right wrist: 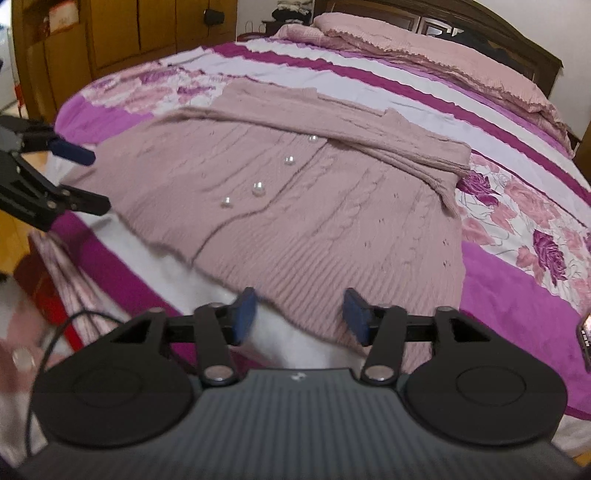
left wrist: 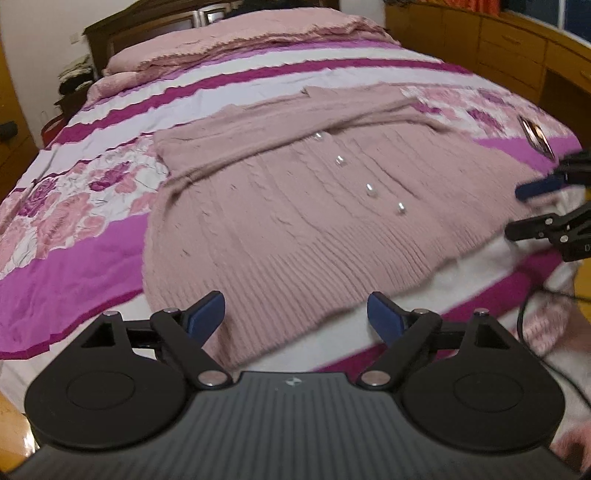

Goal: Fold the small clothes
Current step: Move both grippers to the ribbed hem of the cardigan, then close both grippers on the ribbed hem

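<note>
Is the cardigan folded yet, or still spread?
Partly folded: the cardigan lies flat on the bed, sleeves laid across its chest, hem unfolded.

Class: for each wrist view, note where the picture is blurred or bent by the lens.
Left wrist view: the cardigan is fairly sharp, the right gripper smeared at the edge, the bed bulging. Right wrist view: the hem is soft; the left gripper is blurred.

I am working in a bedroom of a home. A made bed fills my view, covered by a bedspread point(left wrist: 92, 206) with magenta stripes and rose prints, with a pink pillow point(left wrist: 147, 59) against a dark wooden headboard point(right wrist: 443, 18). Wooden cabinets point(right wrist: 129, 29) and drawers point(left wrist: 509, 44) line the walls, and a pile of clothes point(left wrist: 74, 74) sits beside the headboard.
</note>
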A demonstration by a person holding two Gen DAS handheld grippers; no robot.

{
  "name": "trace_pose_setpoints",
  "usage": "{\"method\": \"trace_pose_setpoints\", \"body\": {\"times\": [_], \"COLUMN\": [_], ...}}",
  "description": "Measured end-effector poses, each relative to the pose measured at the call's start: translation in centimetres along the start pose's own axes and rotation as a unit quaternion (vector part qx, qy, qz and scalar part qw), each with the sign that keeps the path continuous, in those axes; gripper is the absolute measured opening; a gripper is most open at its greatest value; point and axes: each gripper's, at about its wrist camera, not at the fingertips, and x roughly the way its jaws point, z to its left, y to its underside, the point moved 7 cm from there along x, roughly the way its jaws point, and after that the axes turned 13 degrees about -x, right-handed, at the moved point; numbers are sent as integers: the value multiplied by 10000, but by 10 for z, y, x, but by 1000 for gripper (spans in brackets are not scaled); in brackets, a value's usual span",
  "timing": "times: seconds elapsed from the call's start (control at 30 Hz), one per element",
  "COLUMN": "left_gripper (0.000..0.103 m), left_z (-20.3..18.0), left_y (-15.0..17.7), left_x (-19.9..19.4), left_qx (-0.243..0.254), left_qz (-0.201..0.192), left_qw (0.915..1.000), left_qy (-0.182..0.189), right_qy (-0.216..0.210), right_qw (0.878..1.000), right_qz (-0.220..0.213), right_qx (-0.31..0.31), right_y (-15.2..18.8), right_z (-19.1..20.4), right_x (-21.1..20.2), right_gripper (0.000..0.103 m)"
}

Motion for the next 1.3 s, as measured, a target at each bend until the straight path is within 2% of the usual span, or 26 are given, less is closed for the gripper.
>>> {"method": "trace_pose_setpoints", "body": {"times": [0.13, 0.3, 0.53, 0.77, 0.93, 1.13, 1.3], "left_gripper": [89, 91, 91, 92, 92, 92, 91], "left_z": [-4, -5, 5, 19, 25, 19, 21], "left_y": [12, 10, -5, -9, -18, -18, -17], "left_x": [10, 17, 30, 31, 44, 53, 56], "left_qx": [298, 407, 177, 228, 147, 483, 387], "left_qz": [103, 19, -93, -317, -377, -530, -560], "left_qw": [9992, 9983, 9986, 9968, 9969, 9955, 9960], "left_qy": [-263, -412, -483, -703, -677, -627, -583], "right_qy": [274, 400, 469, 977, 905, 835, 880], "right_qw": [9989, 9988, 9989, 9951, 9959, 9962, 9957], "right_qz": [132, 35, -84, -24, -44, -129, -255], "right_qx": [-350, -281, -16, -153, 9, 206, 167], "right_y": [5, 1, -7, -1, 2, 8, 8], "right_z": [4, 1, -8, -21, -27, -32, -30], "right_x": [5, 11, 23, 23, 29, 37, 34], "right_gripper": [65, 65, 65, 65, 65, 70, 70]}}
